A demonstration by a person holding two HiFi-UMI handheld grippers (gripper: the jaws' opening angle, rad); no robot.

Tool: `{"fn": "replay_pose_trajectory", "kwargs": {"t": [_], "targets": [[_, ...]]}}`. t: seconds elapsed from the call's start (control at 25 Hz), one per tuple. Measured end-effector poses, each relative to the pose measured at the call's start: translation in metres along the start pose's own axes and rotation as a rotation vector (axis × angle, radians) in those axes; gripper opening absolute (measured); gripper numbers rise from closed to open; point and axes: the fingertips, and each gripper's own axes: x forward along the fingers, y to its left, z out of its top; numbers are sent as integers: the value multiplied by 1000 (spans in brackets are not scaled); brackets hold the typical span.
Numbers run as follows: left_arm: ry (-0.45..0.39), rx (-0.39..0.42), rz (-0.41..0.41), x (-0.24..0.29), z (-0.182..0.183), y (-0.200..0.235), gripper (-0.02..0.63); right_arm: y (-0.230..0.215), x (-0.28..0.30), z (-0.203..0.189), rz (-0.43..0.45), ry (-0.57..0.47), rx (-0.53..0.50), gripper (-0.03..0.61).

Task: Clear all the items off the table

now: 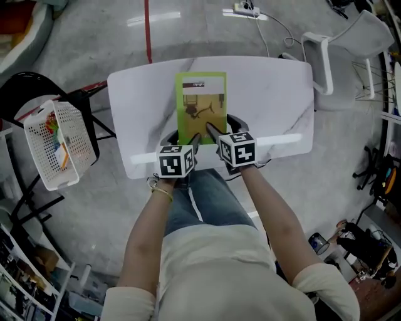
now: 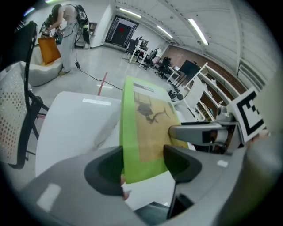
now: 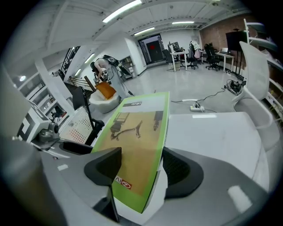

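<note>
Flat green box (image 1: 200, 106) w/ a tan picture panel lies lengthwise on the white marble-look bench (image 1: 269, 100). Its near end sits btwn the two hand-held grippers and the rest runs straight ahead of them.

L hand-held gripper (image 1: 195, 139) is closed onto the box's near end. In the left gripper view the box (image 2: 148, 128) fills the gap, w/ a dark pad up against each side. A white surface shows just below its near edge; can't tell what it is.

R hand-held gripper (image 1: 210, 131) sits just beside the L one, tips nearly touching. Its jaws are about half closed round the same end. In the right gripper view the box (image 3: 137, 150) is seen tilted, w/ the L pad on its printed face and the R pad at its green edge.

A jaw of the R hand-held gripper (image 2: 199, 132) shows just R of the box in the left gripper view.

Well to the L of both, off the bench, a white perforated basket (image 1: 56, 147) w/ colourful bits inside rests on a black chair. Ahead and to the R stands a white chair (image 1: 326, 56). A power strip (image 1: 245, 9) lies on the floor beyond the bench.
</note>
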Motion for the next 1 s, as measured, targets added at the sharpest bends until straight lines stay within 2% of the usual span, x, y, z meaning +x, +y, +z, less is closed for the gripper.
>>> {"fn": "replay_pose_trajectory", "kwargs": {"t": [0.32, 0.56, 1.0], "targets": [[-62, 6, 6, -48, 4, -14, 279, 27, -42, 14, 11, -42, -35, 291], [-116, -34, 14, -87, 3, -22, 278, 54, -71, 27, 33, -62, -107, 290], [-218, -91, 77, -161, 3, -26, 275, 109, -115, 50, 113, -100, -215, 290]]}}
